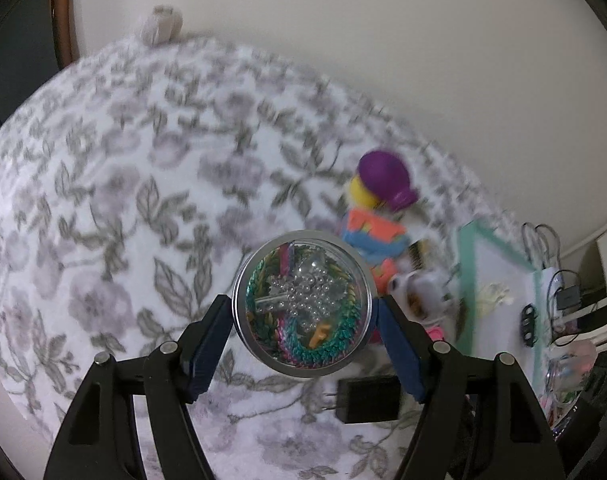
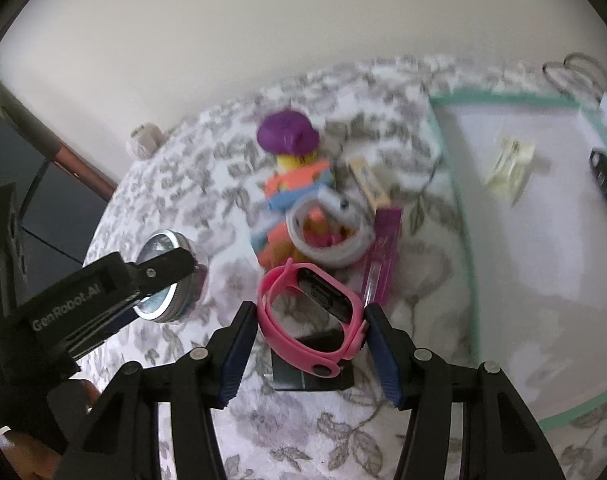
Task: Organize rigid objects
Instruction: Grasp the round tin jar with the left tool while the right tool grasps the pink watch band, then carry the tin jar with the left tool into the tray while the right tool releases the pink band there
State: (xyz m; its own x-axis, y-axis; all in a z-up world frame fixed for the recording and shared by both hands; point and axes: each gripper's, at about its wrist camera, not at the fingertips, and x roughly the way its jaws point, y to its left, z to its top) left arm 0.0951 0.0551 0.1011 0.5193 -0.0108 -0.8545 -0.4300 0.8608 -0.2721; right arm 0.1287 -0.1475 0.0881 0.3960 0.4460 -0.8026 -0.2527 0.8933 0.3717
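My left gripper (image 1: 303, 300) is shut on a round metal tin (image 1: 302, 272) with a clear lid; silver beads and coloured braids show inside. It hangs above the floral blanket (image 1: 123, 200). In the right wrist view the same tin (image 2: 159, 246) sits in the black left gripper (image 2: 159, 276) at the left. My right gripper (image 2: 310, 307) is shut on a pink wristwatch (image 2: 279, 332), its pads pressing the looped band from both sides, above a black plug adapter (image 2: 303, 376).
A toy figure with a purple hat (image 2: 291, 136) lies on the blanket with a white watch (image 2: 327, 232) and a purple box (image 2: 383, 248) against it. A white mat with a green border (image 2: 503, 220) at the right holds a cream item (image 2: 511, 164) and a black object (image 2: 605, 180).
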